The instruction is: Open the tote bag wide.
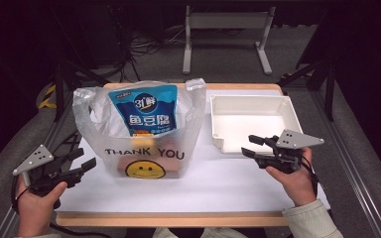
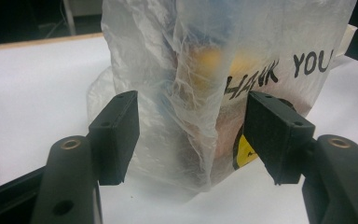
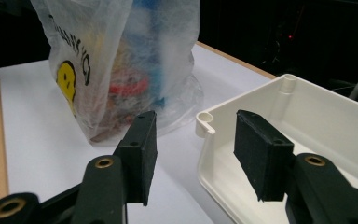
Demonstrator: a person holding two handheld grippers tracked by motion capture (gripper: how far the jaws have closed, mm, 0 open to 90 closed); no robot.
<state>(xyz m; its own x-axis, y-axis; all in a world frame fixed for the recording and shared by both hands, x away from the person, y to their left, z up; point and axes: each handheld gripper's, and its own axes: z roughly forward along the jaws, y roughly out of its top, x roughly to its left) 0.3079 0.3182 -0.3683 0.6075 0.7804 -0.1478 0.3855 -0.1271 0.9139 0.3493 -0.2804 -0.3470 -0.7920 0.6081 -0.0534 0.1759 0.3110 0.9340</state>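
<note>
A translucent plastic bag [image 1: 144, 144] printed "THANK YOU" with a yellow smiley stands upright in the middle of the table. A blue snack packet [image 1: 144, 110] sticks out of its top. My left gripper [image 1: 82, 163] is held at the bag's left side, jaws open and nothing between them; in the left gripper view the bag [image 2: 200, 93] rises just beyond the open gripper [image 2: 193, 137]. My right gripper [image 1: 253, 146] hovers open at the near corner of a white tray [image 1: 218, 106]. In the right gripper view the gripper [image 3: 196, 154] frames the tray's corner [image 3: 205, 119], with the bag [image 3: 116, 60] farther off.
The white tray is empty and stands at the table's right rear. White paper [image 1: 218, 178] covers the tabletop, with a wooden edge [image 1: 178, 218] at the front. Dark floor, cables and a metal stand [image 1: 225, 34] lie behind the table.
</note>
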